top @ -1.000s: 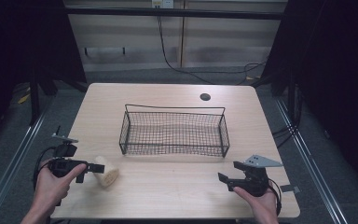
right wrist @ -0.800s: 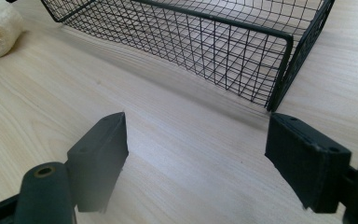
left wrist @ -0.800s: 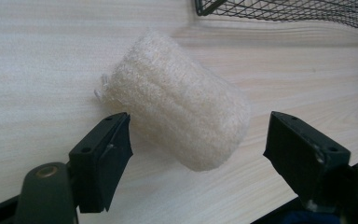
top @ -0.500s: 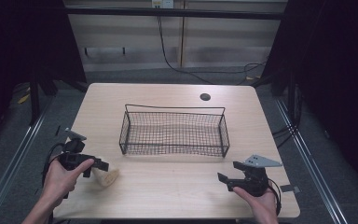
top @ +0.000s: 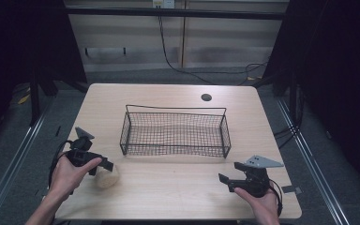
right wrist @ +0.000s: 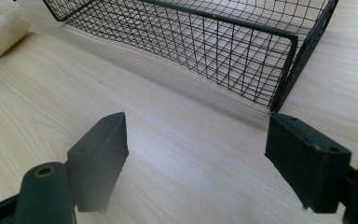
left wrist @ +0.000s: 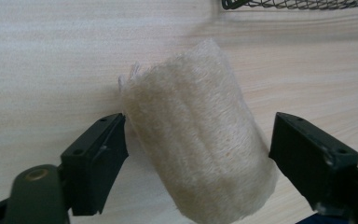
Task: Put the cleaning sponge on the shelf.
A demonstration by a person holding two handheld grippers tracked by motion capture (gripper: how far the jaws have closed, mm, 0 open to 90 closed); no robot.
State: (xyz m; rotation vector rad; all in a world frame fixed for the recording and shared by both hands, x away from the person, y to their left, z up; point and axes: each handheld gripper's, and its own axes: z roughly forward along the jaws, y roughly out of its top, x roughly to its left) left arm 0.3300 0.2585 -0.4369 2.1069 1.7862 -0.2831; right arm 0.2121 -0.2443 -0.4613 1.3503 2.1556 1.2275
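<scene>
A pale beige fibrous roll (top: pixel 108 177) lies on the wooden table (top: pixel 178 187) near its front left. My left gripper (top: pixel 104 165) is at the roll, open. In the left gripper view the roll (left wrist: pixel 200 154) lies between the two jaws, the left jaw about touching it and the right one apart from it. A black wire basket (top: pixel 176 108) stands empty at the table's middle. My right gripper (top: pixel 225 181) is open at the front right, held low, with nothing between its jaws (right wrist: pixel 196 135). It faces the basket's (right wrist: pixel 214 42) near corner.
A round dark hole (top: pixel 206 97) sits near the table's far edge. The basket's bottom edge (left wrist: pixel 298 3) shows just beyond the roll. In the right gripper view the roll (right wrist: pixel 0 28) appears far off at the upper left. Bare table lies between the two grippers.
My left gripper has moved right, up to the roll, and its open jaws now flank it. The right gripper and the basket have stayed put.
</scene>
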